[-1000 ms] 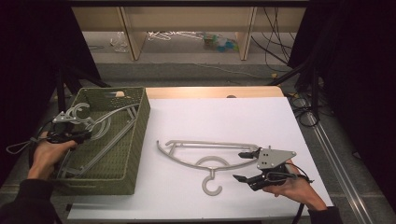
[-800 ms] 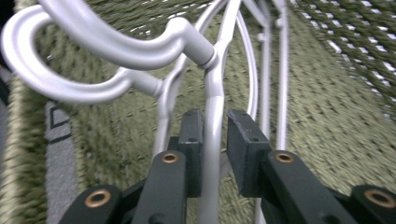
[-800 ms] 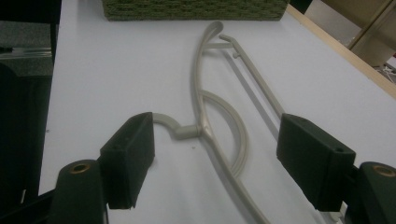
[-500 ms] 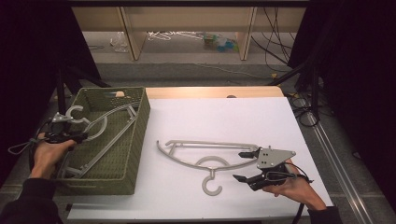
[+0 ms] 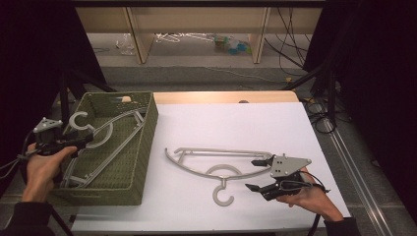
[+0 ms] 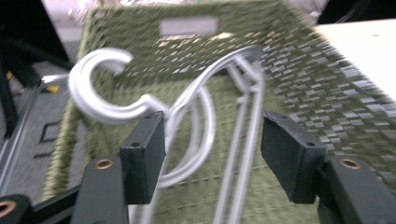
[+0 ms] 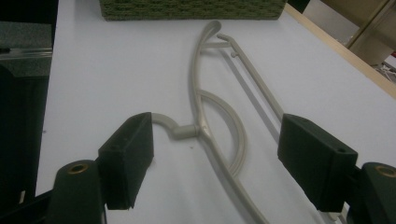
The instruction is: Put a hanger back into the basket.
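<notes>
In the high view, a green woven basket [image 5: 142,147] stands on the left part of the white table [image 5: 236,128]. One pale grey plastic hanger [image 5: 101,137] lies slanted inside the basket, its open hook [image 5: 78,119] raised near the basket's left rim. The left gripper [image 5: 86,140] sits over that rim just below the hook; its jaws have just been opening, and they now stand apart around the hanger's neck without pressing it. A second hanger [image 5: 221,164] lies flat on the table to the right of the basket, with curved shoulders, a straight bar and its hook toward the near edge. The right gripper [image 5: 254,174] rests at its right end, jaws wide apart and holding nothing. In the left gripper view, the blurred white hook [image 6: 100,88] curls above the left pad, the neck passing between the parted pads over the basket floor. In the right gripper view, the table hanger [image 7: 210,116] runs between the open pads toward the basket [image 7: 191,9], beige and slender, untouched.
</notes>
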`<action>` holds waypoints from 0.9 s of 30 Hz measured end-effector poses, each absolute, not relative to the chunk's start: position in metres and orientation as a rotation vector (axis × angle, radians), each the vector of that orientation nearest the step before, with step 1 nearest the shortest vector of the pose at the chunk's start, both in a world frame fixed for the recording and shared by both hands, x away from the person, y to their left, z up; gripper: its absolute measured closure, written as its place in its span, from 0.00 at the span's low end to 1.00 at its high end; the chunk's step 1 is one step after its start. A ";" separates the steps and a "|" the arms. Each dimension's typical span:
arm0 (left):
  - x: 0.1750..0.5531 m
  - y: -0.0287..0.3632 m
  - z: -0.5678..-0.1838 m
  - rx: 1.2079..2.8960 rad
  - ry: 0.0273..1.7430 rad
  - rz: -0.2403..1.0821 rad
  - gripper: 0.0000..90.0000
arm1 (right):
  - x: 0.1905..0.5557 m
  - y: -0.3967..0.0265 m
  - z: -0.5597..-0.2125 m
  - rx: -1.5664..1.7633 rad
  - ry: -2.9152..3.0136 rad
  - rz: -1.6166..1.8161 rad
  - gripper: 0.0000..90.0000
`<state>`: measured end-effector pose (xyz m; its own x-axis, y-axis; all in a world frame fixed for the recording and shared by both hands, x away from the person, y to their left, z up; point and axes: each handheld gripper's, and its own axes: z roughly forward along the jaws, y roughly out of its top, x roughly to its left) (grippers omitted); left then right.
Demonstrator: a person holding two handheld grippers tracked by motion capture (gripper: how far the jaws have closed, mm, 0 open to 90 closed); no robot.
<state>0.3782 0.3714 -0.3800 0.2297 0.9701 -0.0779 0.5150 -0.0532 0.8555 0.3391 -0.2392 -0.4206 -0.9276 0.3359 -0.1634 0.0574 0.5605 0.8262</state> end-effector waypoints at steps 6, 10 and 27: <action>0.358 0.345 -0.367 1.661 1.287 0.652 0.40 | 0.339 -0.239 -0.421 0.319 2.493 1.298 0.31; 0.347 0.324 -0.361 1.657 1.196 0.609 0.36 | 0.339 -0.239 -0.421 0.327 2.493 1.299 0.30; 0.320 0.235 -0.354 1.772 0.883 0.535 0.22 | 0.340 -0.239 -0.422 0.350 2.497 1.289 0.29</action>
